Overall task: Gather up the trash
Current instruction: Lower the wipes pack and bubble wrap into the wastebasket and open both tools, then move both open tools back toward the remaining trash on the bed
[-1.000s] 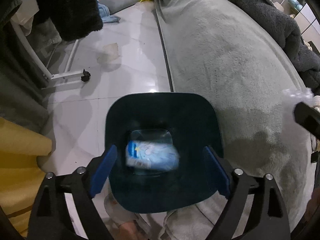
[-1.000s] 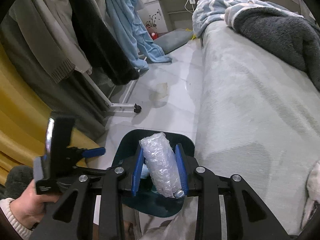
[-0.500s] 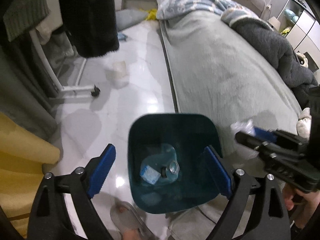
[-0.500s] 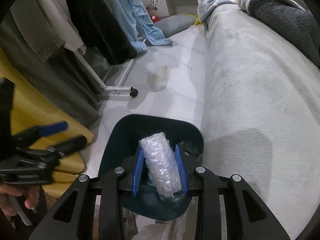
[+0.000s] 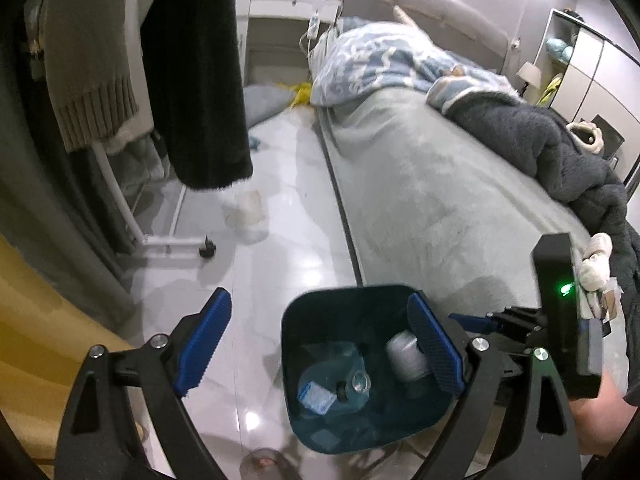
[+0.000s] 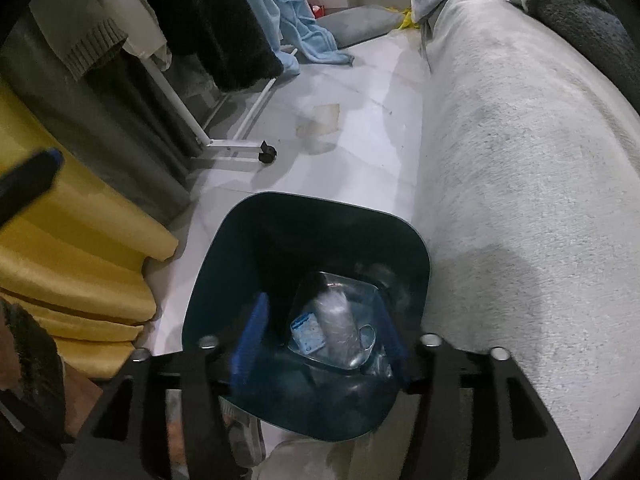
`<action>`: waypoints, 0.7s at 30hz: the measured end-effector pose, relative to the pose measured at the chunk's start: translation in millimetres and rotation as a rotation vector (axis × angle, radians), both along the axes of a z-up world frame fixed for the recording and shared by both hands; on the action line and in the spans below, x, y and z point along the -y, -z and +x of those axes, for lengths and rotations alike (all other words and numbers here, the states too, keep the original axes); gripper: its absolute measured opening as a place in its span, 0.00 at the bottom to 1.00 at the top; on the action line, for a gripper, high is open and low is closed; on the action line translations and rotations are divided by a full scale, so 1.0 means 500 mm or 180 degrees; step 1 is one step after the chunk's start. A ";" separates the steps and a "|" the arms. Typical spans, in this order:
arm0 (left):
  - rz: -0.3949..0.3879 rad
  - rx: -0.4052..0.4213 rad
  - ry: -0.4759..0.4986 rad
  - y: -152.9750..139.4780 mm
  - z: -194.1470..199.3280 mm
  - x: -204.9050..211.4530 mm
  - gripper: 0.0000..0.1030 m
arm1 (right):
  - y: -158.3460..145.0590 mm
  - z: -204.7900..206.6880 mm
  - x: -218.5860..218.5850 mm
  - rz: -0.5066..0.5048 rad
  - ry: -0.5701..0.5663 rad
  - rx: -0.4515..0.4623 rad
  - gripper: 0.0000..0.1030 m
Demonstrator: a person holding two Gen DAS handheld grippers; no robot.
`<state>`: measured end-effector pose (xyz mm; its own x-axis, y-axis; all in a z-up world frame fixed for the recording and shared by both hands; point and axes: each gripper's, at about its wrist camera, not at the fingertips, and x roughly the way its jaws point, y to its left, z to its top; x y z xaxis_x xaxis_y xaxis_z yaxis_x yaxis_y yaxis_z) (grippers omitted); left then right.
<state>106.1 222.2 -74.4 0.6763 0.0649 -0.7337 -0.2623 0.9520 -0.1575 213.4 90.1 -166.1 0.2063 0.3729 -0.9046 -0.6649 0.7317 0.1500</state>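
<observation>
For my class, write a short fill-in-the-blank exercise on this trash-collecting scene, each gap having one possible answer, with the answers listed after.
1. The crumpled plastic roll now lies inside the dark teal ____.
2. The right gripper has its jaws ____ above the bin.
3. The left gripper holds ____ between its jaws.
4. The bin stands on the floor right beside the grey ____.

Answers: bin; open; nothing; bed

Motion blur smears the right hand-held gripper (image 6: 320, 338) fingers.
</observation>
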 end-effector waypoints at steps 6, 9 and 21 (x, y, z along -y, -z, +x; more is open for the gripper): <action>0.0258 0.0281 0.0075 -0.047 -0.007 0.013 0.92 | -0.018 -0.003 0.002 0.0031 0.0014 0.0059 0.81; 0.0328 0.0424 0.0124 -0.071 -0.010 0.024 0.93 | -0.041 -0.010 0.004 0.0079 0.0028 0.0136 0.88; 0.0621 0.0639 0.0302 -0.134 -0.021 0.110 0.97 | -0.170 -0.056 0.078 0.0305 0.0088 0.0600 0.97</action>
<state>95.6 167.4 -7.3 0.8165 0.1211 -0.5645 -0.1526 0.9882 -0.0087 185.4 51.2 -81.1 0.3798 0.4474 -0.8097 -0.6677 0.7384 0.0948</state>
